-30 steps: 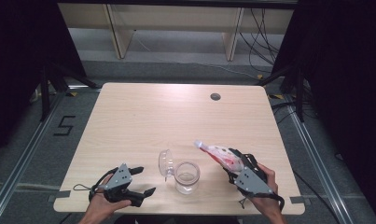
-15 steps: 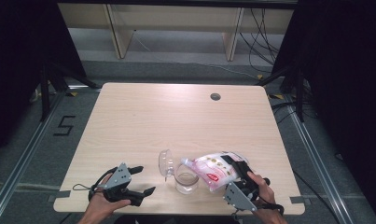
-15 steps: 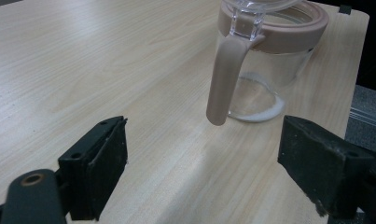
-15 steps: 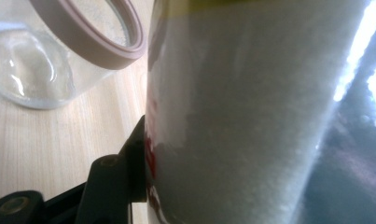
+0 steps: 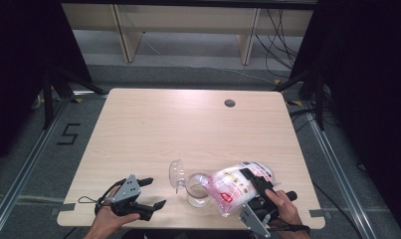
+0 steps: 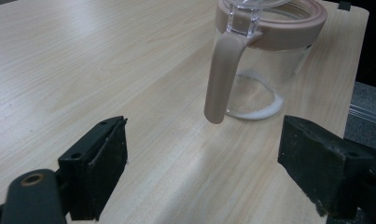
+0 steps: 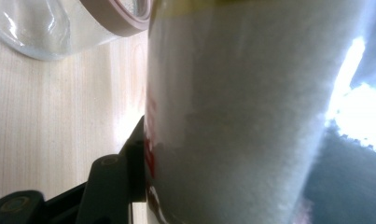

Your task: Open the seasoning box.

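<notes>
My right gripper (image 5: 255,191), near the desk's (image 5: 188,124) front edge toward its right corner, is clamped across the body of a plastic bag (image 5: 235,185) of white granules, one black jaw pressed flat against its side in the right gripper view. From that grip the bag's long axis runs toward the desk's left edge, its far end tipped over the rim of the clear jug (image 5: 198,188) just beside it. I judge the pour turns on keeping that end above the jug's pink-rimmed mouth. My left gripper (image 5: 150,193) rests by the front edge, left of the jug, jaws apart and empty, the jug's handle (image 6: 223,79) straight ahead of them and nearer this hand.
</notes>
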A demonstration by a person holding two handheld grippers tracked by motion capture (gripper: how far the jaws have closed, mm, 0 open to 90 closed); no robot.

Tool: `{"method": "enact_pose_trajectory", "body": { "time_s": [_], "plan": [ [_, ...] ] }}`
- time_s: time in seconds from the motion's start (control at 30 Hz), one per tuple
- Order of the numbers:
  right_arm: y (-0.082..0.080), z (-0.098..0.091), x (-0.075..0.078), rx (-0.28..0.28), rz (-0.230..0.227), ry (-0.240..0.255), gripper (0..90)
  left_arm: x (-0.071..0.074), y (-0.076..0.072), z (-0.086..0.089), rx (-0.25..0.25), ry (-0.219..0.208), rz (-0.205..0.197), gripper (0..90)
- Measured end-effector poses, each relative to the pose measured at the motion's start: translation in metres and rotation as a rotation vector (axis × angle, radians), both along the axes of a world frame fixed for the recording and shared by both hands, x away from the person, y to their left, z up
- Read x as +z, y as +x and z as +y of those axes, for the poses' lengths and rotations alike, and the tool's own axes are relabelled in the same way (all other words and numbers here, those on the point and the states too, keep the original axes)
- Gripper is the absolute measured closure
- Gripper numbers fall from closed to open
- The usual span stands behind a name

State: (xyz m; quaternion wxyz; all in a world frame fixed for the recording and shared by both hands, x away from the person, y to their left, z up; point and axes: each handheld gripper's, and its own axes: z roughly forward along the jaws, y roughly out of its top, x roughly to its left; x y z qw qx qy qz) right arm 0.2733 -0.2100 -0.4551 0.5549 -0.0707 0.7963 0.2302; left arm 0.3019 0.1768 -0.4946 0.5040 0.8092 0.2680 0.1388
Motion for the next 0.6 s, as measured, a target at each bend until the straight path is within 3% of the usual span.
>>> {"method": "enact_pose_trajectory", "body": {
  "time_s": [0.07, 0.1, 0.13, 0.17, 0.2, 0.27, 0.3, 0.33, 0.37, 0.4, 0.43, 0.47, 0.5, 0.57, 0.6],
  "plan": [
    [-0.002, 0.000, 0.005, 0.006, -0.076, -0.090, 47.6, 0.000, 0.000, 0.000, 0.002, -0.002, 0.003, 15.4],
    [-0.002, 0.000, 0.005, 0.006, -0.076, -0.090, 47.6, 0.000, 0.000, 0.000, 0.002, -0.002, 0.003, 15.4],
    [-0.002, 0.001, 0.006, 0.010, -0.092, -0.121, 47.6, 0.000, 0.000, 0.000, -0.003, 0.001, 0.005, 15.4],
    [-0.003, 0.000, 0.002, -0.013, -0.069, -0.084, 47.6, 0.000, 0.001, 0.000, -0.006, 0.004, -0.007, 15.4],
    [-0.003, 0.000, 0.002, -0.010, -0.076, -0.098, 47.6, 0.000, 0.000, 0.000, 0.007, 0.012, 0.000, 15.4],
    [-0.003, 0.002, 0.006, 0.007, -0.110, -0.160, 47.7, -0.001, -0.001, -0.002, 0.008, -0.014, 0.010, 15.4],
    [-0.003, 0.002, 0.006, 0.007, -0.110, -0.160, 47.7, -0.001, -0.001, -0.002, 0.008, -0.014, 0.010, 15.4],
    [-0.004, 0.002, 0.001, -0.018, -0.088, -0.127, 47.7, -0.001, 0.000, -0.001, 0.003, -0.001, 0.004, 15.4],
    [-0.003, 0.003, 0.005, 0.004, -0.121, -0.183, 47.7, -0.001, 0.000, -0.001, 0.008, 0.000, 0.007, 15.4],
    [-0.004, 0.004, 0.004, 0.001, -0.127, -0.196, 47.8, 0.000, 0.000, 0.000, 0.005, 0.018, 0.000, 15.4],
    [-0.004, 0.005, 0.000, -0.010, -0.111, -0.175, 47.8, -0.001, 0.000, -0.001, 0.000, -0.007, 0.001, 15.4],
    [-0.004, 0.006, 0.000, -0.006, -0.124, -0.199, 47.9, 0.000, 0.002, 0.002, -0.019, 0.037, -0.024, 15.4],
    [-0.005, 0.008, 0.001, 0.013, -0.161, -0.265, 47.9, -0.001, 0.000, -0.001, 0.005, -0.007, 0.008, 15.4],
    [-0.006, 0.008, -0.002, -0.006, -0.143, -0.240, 47.9, -0.001, 0.000, -0.001, 0.001, -0.003, 0.004, 15.4],
    [-0.005, 0.011, 0.001, 0.018, -0.175, -0.292, 48.0, -0.001, 0.000, -0.001, 0.004, 0.004, 0.003, 15.4]
  ]
}}
